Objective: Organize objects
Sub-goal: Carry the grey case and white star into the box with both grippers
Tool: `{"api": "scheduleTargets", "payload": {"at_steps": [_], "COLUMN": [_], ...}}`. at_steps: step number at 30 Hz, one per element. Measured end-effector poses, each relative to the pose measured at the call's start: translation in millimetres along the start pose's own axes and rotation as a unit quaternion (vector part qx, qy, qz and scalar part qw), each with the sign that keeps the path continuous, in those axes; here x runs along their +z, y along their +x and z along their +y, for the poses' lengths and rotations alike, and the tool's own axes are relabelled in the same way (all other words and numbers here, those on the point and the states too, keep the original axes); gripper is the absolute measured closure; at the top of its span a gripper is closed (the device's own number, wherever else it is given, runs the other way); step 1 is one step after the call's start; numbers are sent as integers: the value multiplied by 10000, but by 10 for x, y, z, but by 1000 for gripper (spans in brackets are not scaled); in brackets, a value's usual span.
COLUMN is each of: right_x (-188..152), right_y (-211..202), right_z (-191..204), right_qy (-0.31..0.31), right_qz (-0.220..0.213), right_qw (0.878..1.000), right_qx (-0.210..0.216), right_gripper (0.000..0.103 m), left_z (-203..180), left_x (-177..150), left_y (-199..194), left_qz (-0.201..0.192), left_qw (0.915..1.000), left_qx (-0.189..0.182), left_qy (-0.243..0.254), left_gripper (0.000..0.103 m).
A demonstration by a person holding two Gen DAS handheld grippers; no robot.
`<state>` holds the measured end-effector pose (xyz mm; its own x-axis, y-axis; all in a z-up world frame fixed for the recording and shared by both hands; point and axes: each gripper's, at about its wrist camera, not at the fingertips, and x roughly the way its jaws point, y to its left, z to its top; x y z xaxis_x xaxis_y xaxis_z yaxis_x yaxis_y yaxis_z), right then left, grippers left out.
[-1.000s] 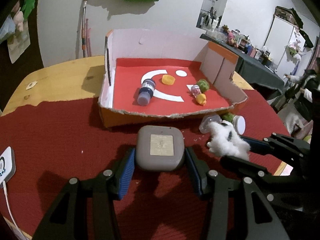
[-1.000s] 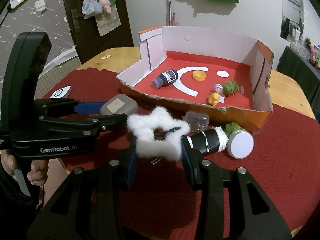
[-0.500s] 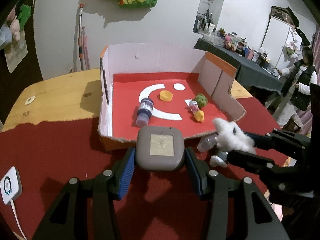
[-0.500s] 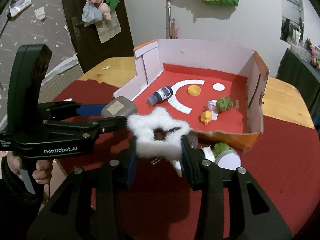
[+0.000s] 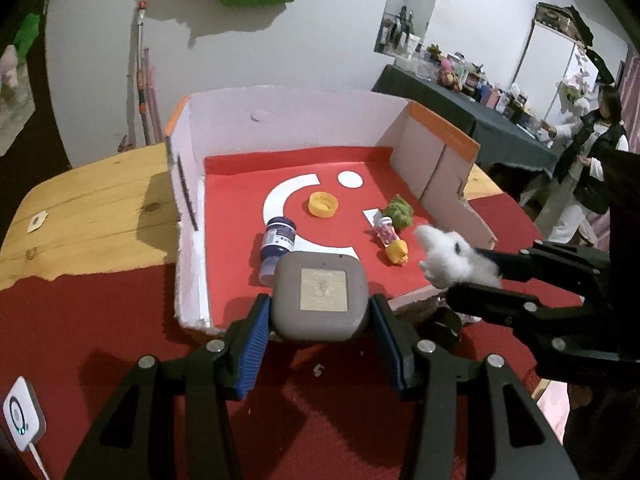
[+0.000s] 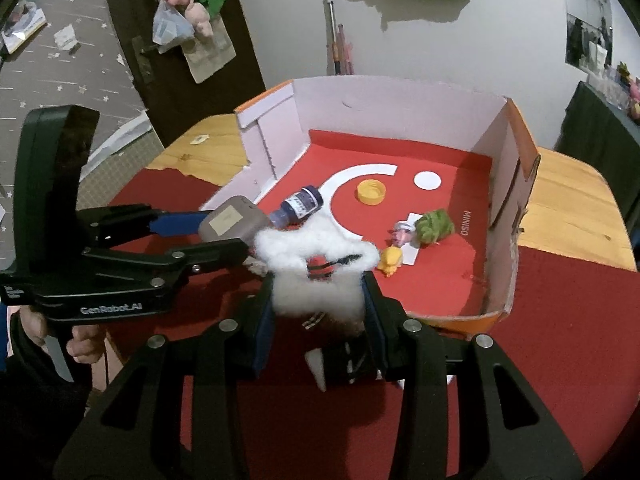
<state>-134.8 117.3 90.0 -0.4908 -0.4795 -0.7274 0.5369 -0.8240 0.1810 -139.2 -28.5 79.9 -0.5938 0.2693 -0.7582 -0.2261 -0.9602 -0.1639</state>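
Two grippers hover at the near edge of the open box. Left gripper clamps a grey square case; right gripper squeezes a white fluffy star. Inside the box lie a dark bottle, yellow cap, green toy and yellow figure.

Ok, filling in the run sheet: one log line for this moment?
left gripper: shut on grey rounded case | right gripper: shut on white fluffy star | both at front edge of red-floored cardboard box
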Motion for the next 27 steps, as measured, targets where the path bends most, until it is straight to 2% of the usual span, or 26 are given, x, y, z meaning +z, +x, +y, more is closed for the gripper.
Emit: {"api": "scheduleTargets", "payload": {"at_steps": [6, 14, 27], "right_x": [120, 179, 170], "right_y": [212, 385, 564], "right_z": [-116, -169, -237], "right_qy": [-27, -62, 24], "right_qz": [373, 642, 916], "right_qw": [9993, 9979, 9954], "right_qx": [19, 81, 262], "right_gripper": [65, 65, 65], "left_z": [26, 67, 125], "left_x": [75, 102, 91], "left_y": [150, 336, 478], "left_qz": [260, 524, 684], "left_qw": [9996, 9985, 9975], "left_qx": [-116, -147, -120], "left_qy": [56, 100, 127], "left_gripper": [51, 51, 51]}}
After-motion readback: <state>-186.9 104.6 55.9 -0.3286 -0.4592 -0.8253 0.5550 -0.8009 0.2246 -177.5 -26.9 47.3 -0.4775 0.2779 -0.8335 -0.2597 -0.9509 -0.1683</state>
